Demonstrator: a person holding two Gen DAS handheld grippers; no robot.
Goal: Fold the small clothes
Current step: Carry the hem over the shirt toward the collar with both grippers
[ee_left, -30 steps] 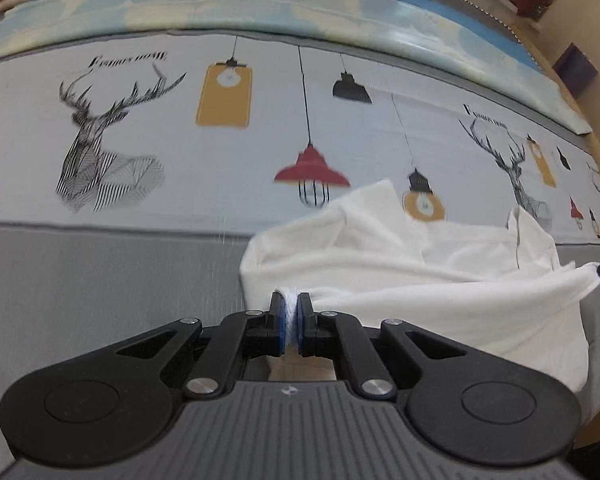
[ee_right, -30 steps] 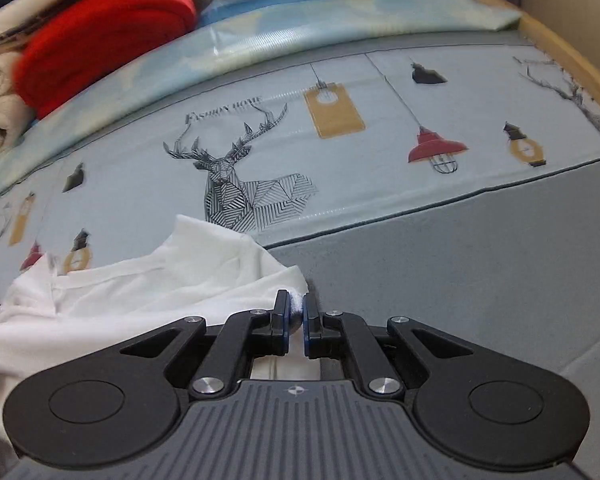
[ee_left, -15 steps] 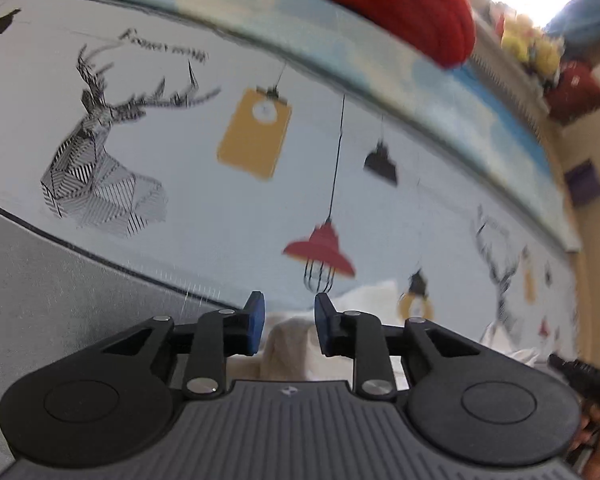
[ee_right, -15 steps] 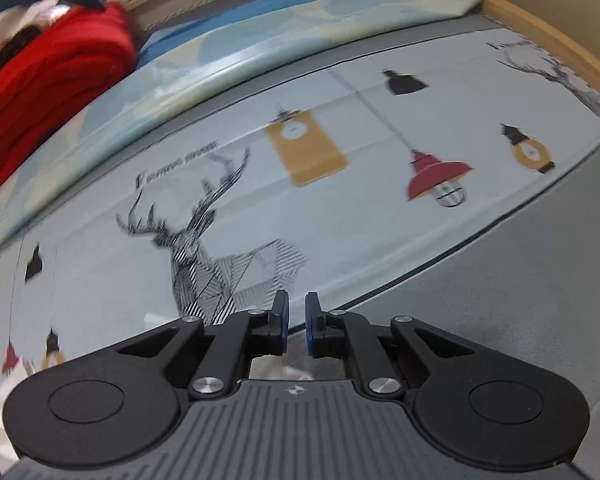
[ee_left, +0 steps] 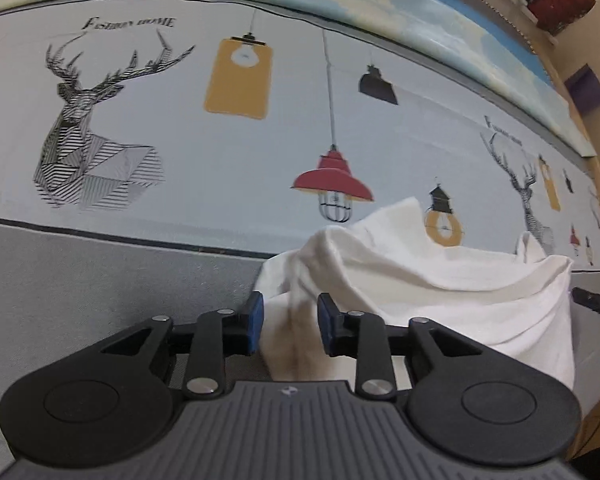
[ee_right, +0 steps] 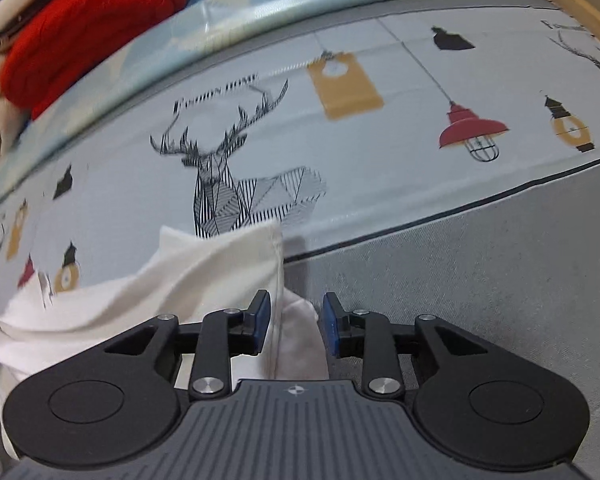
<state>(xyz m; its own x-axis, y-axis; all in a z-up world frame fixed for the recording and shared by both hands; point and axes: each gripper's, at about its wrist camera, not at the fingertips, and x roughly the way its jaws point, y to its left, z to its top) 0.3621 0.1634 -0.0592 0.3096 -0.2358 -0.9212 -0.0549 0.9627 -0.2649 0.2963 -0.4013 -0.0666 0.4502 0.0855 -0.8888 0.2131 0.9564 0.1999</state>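
Left tool (ee_left: 288,322): jaws opening, white cloth (ee_left: 440,280) between the pads, not pinched. Right tool (ee_right: 292,322): jaws opening, the cloth's other corner (ee_right: 236,264) in the gap, released. Cloth lies rumpled on the printed bed cover (ee_left: 260,152), at its grey border. Judgement: corners being let go; lift both tools straight clear so the pads don't drag the fold, then flatten the humped middle.

White garment (ee_left: 440,280): soft matt cloth, creased. Bedsheet (ee_left: 220,152): smooth printed fabric. Left gripper (ee_left: 288,322): matt black plastic, blue pads (ee_left: 255,322), shiny metal rivets.
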